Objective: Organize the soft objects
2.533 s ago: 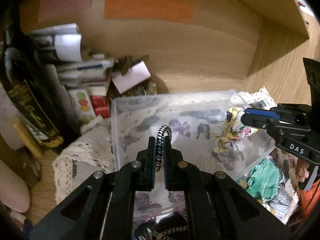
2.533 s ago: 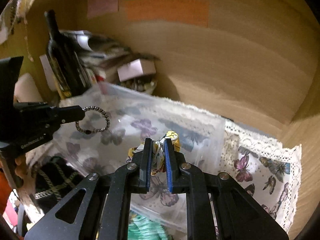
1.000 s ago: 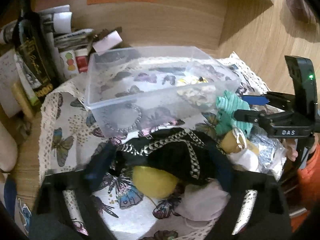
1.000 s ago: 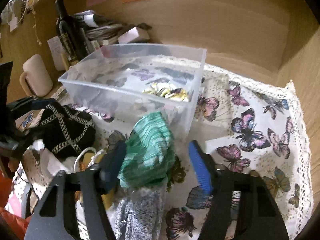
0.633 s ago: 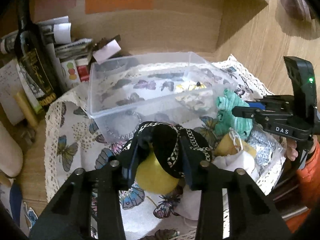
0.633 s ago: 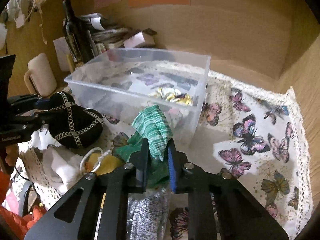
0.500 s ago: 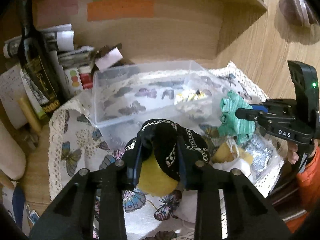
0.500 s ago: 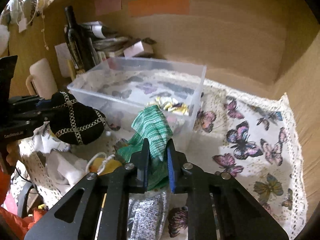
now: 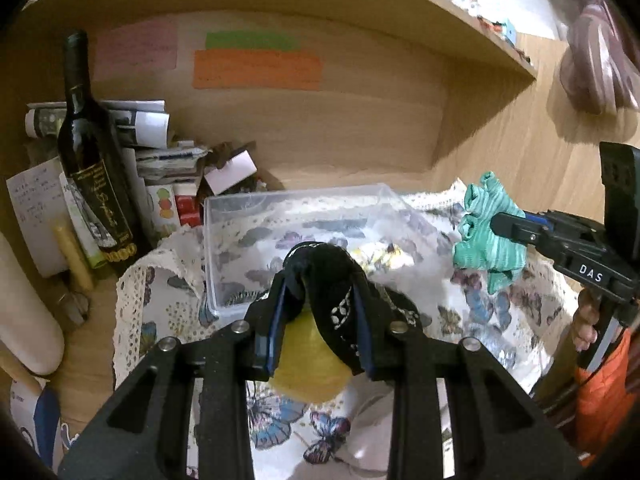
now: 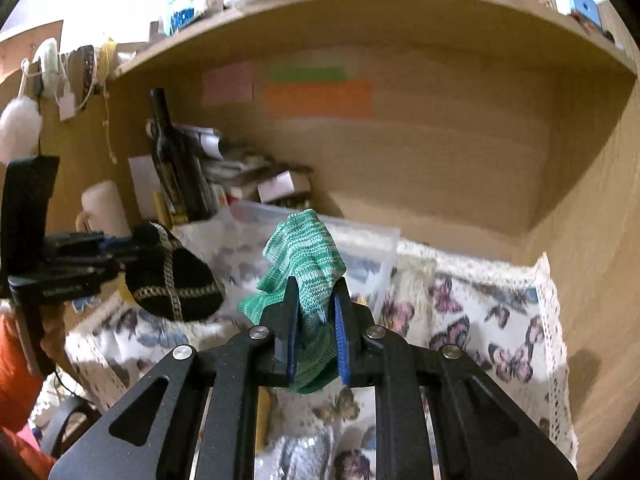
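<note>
Two grippers hang lifted above the butterfly cloth point(image 10: 504, 320). The left gripper point(image 9: 318, 312) pinches a black pouch point(image 9: 324, 280), its long axis running away from the camera; the right gripper point(image 10: 316, 320) pinches a green knit cloth point(image 10: 308, 256), bunched upright. Between them the clear bin point(image 9: 224, 216) sits near the shelf's back wall, its top open.

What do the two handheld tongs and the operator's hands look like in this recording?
Both the left tongs and the right tongs are matte black plastic frames with silver screws and blue finger pads. The right one carries white "DAS" lettering; the left's lettering is unreadable. Bare fingers and an orange sleeve show behind it.
</note>
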`<move>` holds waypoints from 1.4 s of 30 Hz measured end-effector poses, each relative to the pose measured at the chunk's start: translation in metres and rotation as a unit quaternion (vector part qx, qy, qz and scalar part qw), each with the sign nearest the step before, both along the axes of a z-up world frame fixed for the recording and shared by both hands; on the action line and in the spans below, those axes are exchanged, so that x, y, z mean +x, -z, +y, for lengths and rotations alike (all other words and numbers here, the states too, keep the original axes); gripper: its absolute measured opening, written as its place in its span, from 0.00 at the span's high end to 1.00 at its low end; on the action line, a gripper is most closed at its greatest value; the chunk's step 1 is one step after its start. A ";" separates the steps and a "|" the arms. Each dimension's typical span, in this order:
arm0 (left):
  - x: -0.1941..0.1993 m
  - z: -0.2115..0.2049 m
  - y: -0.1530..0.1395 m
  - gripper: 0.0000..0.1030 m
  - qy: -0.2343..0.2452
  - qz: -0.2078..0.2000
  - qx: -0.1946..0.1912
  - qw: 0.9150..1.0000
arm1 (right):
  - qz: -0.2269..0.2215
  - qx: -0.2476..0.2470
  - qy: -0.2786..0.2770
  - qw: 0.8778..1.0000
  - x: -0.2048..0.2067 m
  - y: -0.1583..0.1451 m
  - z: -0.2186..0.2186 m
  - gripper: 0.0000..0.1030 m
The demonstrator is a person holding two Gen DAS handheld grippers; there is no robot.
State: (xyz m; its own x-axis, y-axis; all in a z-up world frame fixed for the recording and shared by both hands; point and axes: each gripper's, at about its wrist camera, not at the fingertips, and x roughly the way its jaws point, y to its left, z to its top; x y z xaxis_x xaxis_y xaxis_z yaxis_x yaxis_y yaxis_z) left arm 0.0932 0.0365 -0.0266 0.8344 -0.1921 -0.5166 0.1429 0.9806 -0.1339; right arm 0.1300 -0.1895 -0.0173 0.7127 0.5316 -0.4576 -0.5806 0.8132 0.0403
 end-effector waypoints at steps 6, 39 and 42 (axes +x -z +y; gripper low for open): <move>0.011 0.006 -0.001 0.73 -0.021 -0.015 -0.022 0.999 | -0.004 0.008 -0.008 1.000 0.016 -0.009 0.013 0.87; 0.090 0.020 0.036 0.29 -0.064 0.073 0.017 0.995 | 0.062 -0.070 -0.014 0.995 0.096 0.019 0.061 0.87; 0.097 0.015 0.036 0.29 -0.079 0.069 0.044 0.993 | 0.068 -0.090 -0.017 0.993 0.103 0.024 0.071 0.87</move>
